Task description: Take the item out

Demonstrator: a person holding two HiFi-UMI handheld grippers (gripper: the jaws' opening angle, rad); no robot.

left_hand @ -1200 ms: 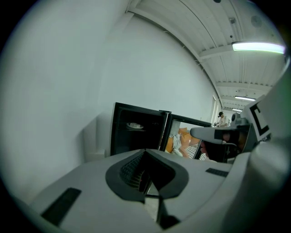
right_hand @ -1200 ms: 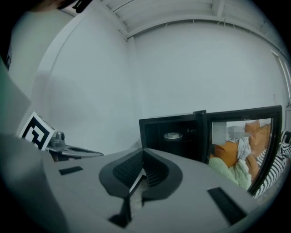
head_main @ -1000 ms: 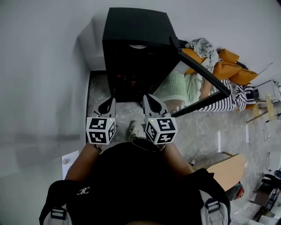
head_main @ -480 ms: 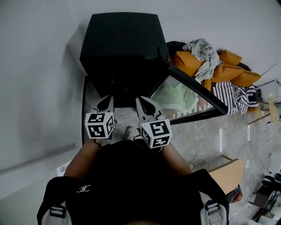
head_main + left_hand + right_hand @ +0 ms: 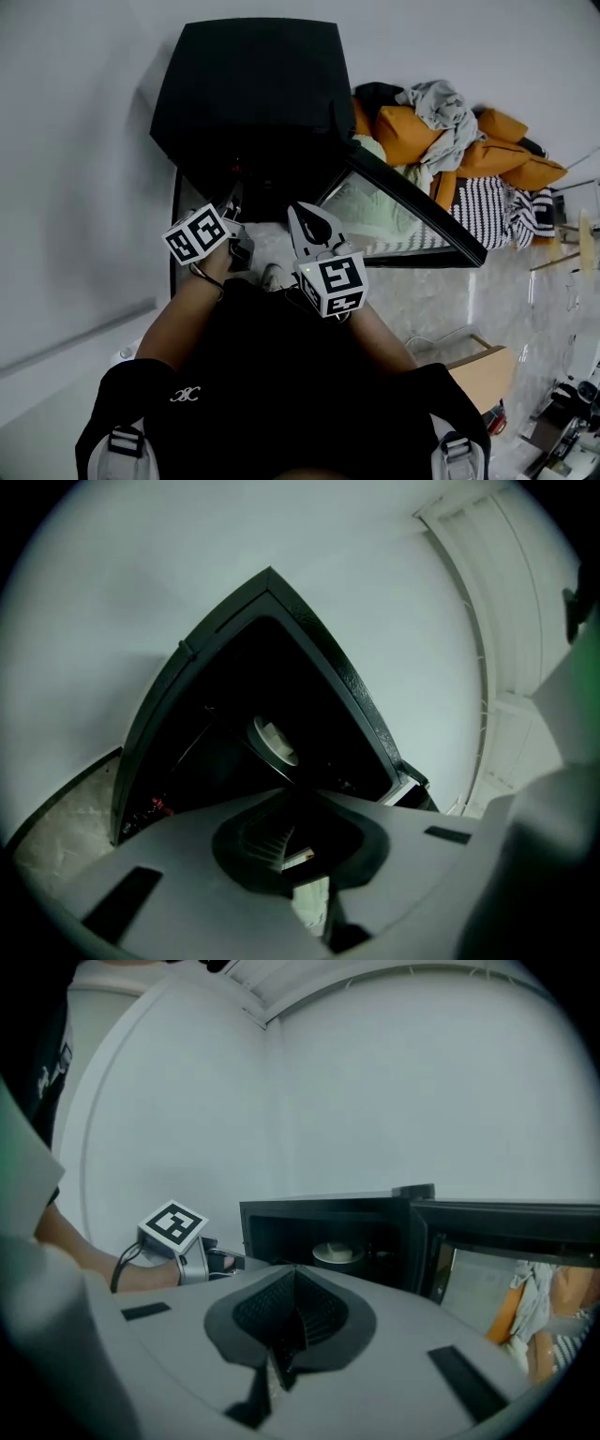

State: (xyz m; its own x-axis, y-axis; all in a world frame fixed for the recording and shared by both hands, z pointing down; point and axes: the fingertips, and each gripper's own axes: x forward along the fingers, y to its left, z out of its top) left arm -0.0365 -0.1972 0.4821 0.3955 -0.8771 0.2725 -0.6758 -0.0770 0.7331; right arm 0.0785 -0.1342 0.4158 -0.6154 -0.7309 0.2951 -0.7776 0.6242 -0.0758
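Observation:
A black microwave (image 5: 248, 94) stands on the floor against the wall, its glass door (image 5: 403, 211) swung open to the right. Inside on the dark cavity floor sits a white dish (image 5: 337, 1252), which the left gripper view also shows (image 5: 272, 742). My left gripper (image 5: 232, 217) is rolled to the side just in front of the open cavity's left part, shut and empty. My right gripper (image 5: 300, 214) points at the opening beside it, its pads meeting with nothing between them. Both grippers are outside the cavity and apart from the dish.
Orange cushions and a heap of clothes (image 5: 450, 131) lie right of the microwave, with a striped fabric (image 5: 502, 206) behind the door. A white wall runs along the left. The person's shoe (image 5: 274, 277) rests on the marble floor (image 5: 431, 291). A wooden board (image 5: 478, 370) lies lower right.
The left gripper has rolled over to the side and shifted left toward the microwave's opening. The right gripper has edged forward. The view has swung, so the door stands more to the right.

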